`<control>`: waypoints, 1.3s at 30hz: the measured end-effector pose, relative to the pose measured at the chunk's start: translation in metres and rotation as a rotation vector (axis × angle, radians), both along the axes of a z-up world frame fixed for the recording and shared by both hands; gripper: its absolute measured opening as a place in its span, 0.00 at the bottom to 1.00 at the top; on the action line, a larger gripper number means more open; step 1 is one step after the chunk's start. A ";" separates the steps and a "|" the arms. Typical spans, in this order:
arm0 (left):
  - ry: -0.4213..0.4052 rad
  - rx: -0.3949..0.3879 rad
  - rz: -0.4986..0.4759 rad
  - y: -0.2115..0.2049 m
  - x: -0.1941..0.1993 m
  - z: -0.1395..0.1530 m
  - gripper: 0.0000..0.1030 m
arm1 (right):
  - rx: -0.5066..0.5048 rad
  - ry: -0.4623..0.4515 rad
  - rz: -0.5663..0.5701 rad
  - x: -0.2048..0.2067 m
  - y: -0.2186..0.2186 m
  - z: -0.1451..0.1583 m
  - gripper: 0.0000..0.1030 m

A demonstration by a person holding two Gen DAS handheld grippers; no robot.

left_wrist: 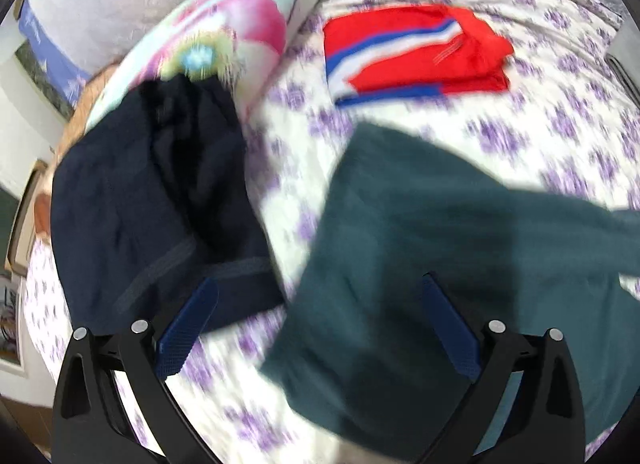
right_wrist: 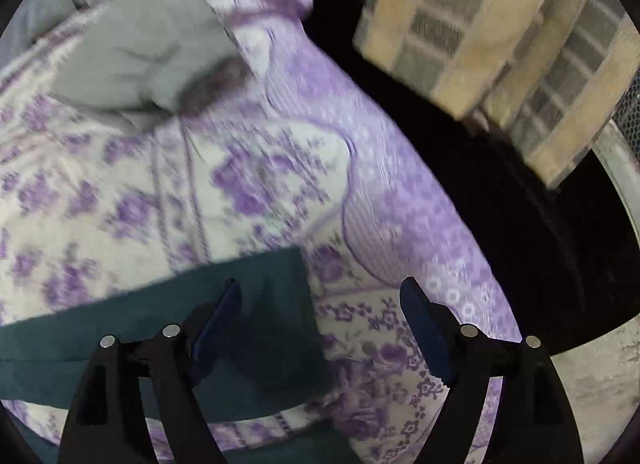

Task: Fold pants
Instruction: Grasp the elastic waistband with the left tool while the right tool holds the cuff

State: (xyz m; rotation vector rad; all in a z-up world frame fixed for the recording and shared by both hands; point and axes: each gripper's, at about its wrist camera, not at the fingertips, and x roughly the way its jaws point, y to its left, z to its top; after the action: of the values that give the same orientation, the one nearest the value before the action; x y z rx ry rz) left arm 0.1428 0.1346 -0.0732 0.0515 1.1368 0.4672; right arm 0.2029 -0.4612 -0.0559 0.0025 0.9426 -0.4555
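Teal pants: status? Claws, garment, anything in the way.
Left claw open, over teal pants. Right claw open at the pants' edge. Pants spread on floral bedspread, unfolded. Navy garment close alongside.

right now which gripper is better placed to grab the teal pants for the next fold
Left, probably. The left gripper hangs open with the teal pants filling most of the space between its fingers. The right gripper is open too, but only the pants' edge lies by its left finger; the bedspread fills the rest.
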 end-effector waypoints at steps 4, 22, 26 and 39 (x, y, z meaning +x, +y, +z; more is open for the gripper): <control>-0.009 0.047 -0.055 0.014 0.035 0.006 0.95 | 0.081 -0.064 0.161 -0.005 0.036 0.010 0.80; 0.110 -0.031 -0.392 0.004 0.114 -0.038 0.16 | 0.165 -0.017 0.277 -0.006 0.087 -0.004 0.80; -0.092 -0.146 -0.134 0.050 0.113 0.006 0.16 | 0.154 -0.027 0.370 0.009 0.095 -0.001 0.82; -0.064 -0.111 -0.095 0.048 0.102 0.004 0.17 | 0.095 0.264 0.848 0.039 0.173 -0.049 0.05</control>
State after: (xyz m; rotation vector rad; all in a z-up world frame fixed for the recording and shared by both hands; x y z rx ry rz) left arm 0.2447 0.1824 -0.0690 -0.0061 1.0907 0.3181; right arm 0.2416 -0.2877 -0.1049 -0.3664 1.1247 0.3834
